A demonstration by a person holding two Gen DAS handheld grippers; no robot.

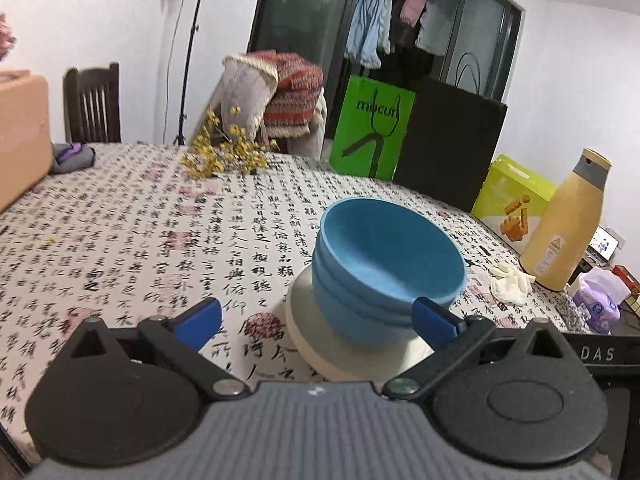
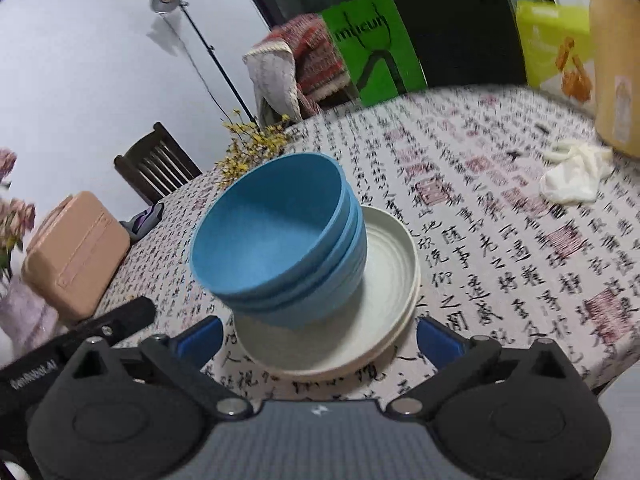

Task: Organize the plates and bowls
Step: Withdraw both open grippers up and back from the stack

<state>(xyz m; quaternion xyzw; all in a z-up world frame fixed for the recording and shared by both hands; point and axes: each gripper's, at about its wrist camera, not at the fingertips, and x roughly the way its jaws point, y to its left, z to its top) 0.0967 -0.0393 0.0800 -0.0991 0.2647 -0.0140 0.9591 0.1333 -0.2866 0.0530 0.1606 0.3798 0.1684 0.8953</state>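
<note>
Your stacked blue bowls (image 2: pixel 280 236) hide the plates' (image 2: pixel 384 280) middle; the yellow bottle (image 2: pixel 616 68) is cut off at the right edge, and the far desk (image 2: pixel 500 140) is blurred.

A stack of nested bowls (image 1: pixel 384 272) sits on a stack of plates (image 2: pixel 384 276), which rests on the table (image 1: pixel 140 240) at the lower middle of both views. In the left wrist view, a bottle (image 1: pixel 568 224) stands at the right edge, with a crumpled glove (image 1: pixel 512 284) before it and a box (image 1: pixel 516 204) behind it. A flower sprig (image 1: pixel 228 152) lies at the table's far edge, upper middle, and a case (image 1: pixel 20 136) stands at the far left. Behind the table, a chair (image 1: pixel 94 104) stands upper left and a paper bag (image 1: pixel 372 128) upper middle.
</note>
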